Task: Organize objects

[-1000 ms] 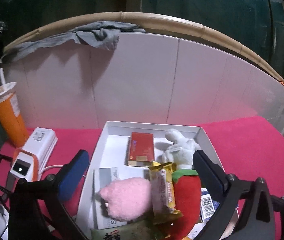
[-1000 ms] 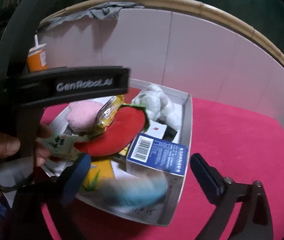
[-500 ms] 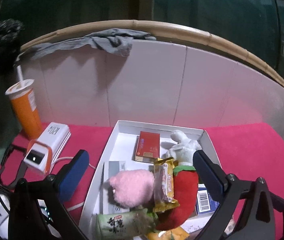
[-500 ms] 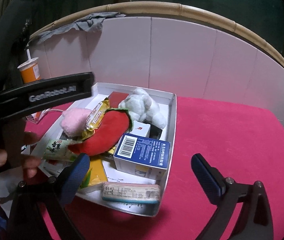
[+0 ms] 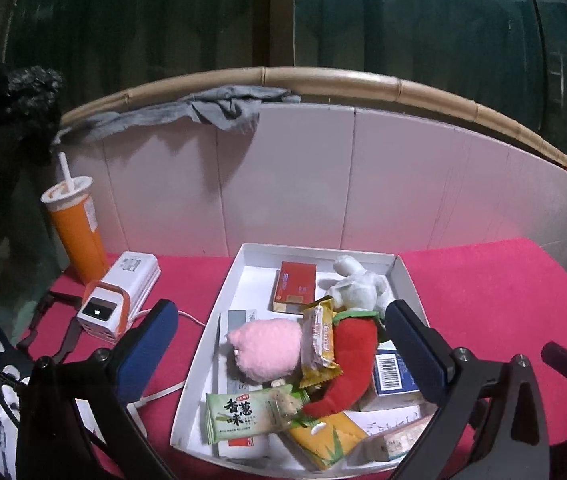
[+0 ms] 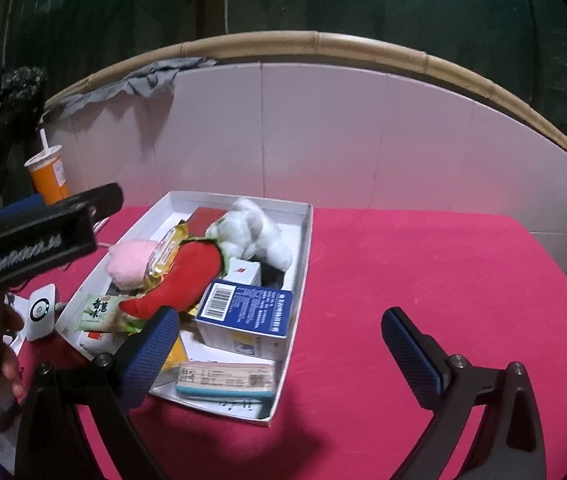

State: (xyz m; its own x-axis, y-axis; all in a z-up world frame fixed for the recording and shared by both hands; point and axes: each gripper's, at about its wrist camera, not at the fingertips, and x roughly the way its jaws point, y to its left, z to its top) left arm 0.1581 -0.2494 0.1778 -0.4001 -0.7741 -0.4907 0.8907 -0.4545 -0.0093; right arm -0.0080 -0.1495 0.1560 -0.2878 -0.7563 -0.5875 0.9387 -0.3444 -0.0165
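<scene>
Your left gripper hangs over the white cardboard tray, fingers spread wide and gripping nothing; your right gripper is likewise released, straddling the tray's right wall above the pink felt tabletop. Inside the shallow rectangular tray lies a jumble: a fuzzy pink plush, a soft red chili plush with its long axis running from its green cap at the far end down toward you, curling left at the tip, and a crinkly yellow snack wrapper leaning on it. A woolly white plush sits at the far end beside a flat red box. A glossy green snack packet lies crosswise near you, and a blue barcoded carton rests at the right wall, possibly atop other boxes.
</scene>
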